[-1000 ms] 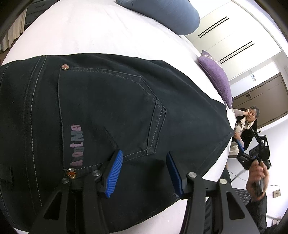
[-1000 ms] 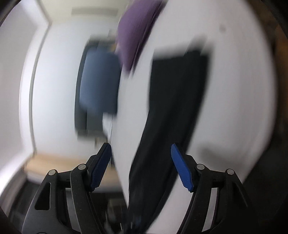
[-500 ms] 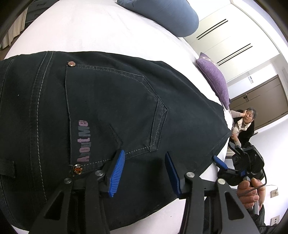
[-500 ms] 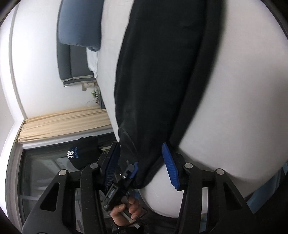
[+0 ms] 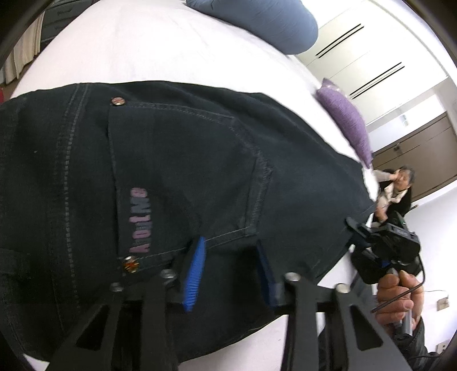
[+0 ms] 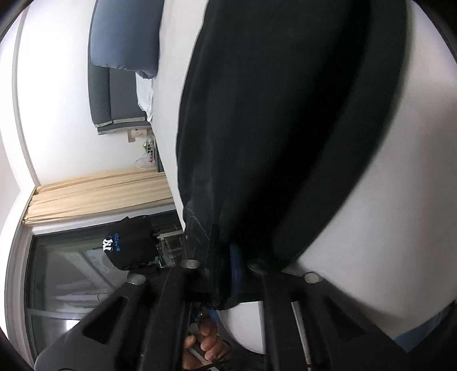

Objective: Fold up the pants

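Since a second ago the right hand-held gripper [image 6: 228,268] has swung down from a blurred view across the room to the leg end of the pants [image 5: 200,177], and its jaws have just been closing; they now stand nearly together, pinched on the dark hem that bunches between them; in the left wrist view the same tool shows at the far right edge of the cloth, carried by a bare hand [image 5: 397,296]. Meanwhile the left hand-held gripper [image 5: 228,274] sits over the waist end as before, its jaws having just been narrowing; a fold of dark fabric rises between the blue pads [image 5: 195,271], though whether they press on it I cannot tell. Spread lengthwise on the white bed [image 5: 137,48], the pants lie back side up, with a stitched pocket [image 5: 182,174] facing the camera, pink lettering [image 5: 140,219] along its near edge and a metal rivet [image 5: 117,100] at a far corner; a blue pillow [image 5: 262,20] rests at the far side of the bed, and a purple cushion [image 5: 348,125] lies to the right, beyond the cloth; past it a seated person [image 5: 397,188] is visible near a brown door [image 5: 422,159].
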### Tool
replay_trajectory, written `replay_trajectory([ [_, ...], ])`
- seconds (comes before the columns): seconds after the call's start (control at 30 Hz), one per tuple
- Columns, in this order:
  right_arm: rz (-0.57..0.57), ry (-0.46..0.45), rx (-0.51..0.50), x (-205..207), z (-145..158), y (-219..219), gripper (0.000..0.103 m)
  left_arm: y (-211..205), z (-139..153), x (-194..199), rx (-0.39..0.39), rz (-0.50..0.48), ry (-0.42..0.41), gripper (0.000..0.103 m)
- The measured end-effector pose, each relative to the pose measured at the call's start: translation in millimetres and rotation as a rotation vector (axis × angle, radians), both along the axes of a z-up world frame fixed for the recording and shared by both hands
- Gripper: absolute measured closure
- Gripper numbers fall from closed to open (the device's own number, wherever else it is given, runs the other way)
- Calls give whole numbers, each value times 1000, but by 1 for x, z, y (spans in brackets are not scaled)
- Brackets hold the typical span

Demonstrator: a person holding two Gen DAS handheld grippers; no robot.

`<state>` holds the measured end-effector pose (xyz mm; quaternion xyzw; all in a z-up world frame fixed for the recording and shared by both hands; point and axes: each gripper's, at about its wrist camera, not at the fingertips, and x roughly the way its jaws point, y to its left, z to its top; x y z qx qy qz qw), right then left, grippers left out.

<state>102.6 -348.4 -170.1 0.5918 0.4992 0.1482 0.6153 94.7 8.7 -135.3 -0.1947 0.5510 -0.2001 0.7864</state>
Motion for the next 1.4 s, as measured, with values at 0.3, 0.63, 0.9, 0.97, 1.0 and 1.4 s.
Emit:
replay_trajectory([
  [0.3, -41, 32, 21, -30, -19, -4, 101, 21, -7, -9, 3, 11, 42, 99],
  [0.63, -50, 7, 2, -35, -16, 4, 101, 27, -9, -16, -22, 42, 23, 98],
  [0.9, -59, 11, 84, -33, -29, -3, 102, 29, -9, -16, -41, 54, 17, 98],
  [0.97, -69, -12, 83, -35, -27, -1, 102, 29, -6, -17, -27, 51, 10, 98],
  [1.0, -77, -6, 100, -37, -28, -2, 101, 30, -6, -18, -24, 51, 8, 98],
  [1.4, 236, -276, -288, 57, 102, 18, 96, 31, -9, -24, -42, 69, 8, 98],
])
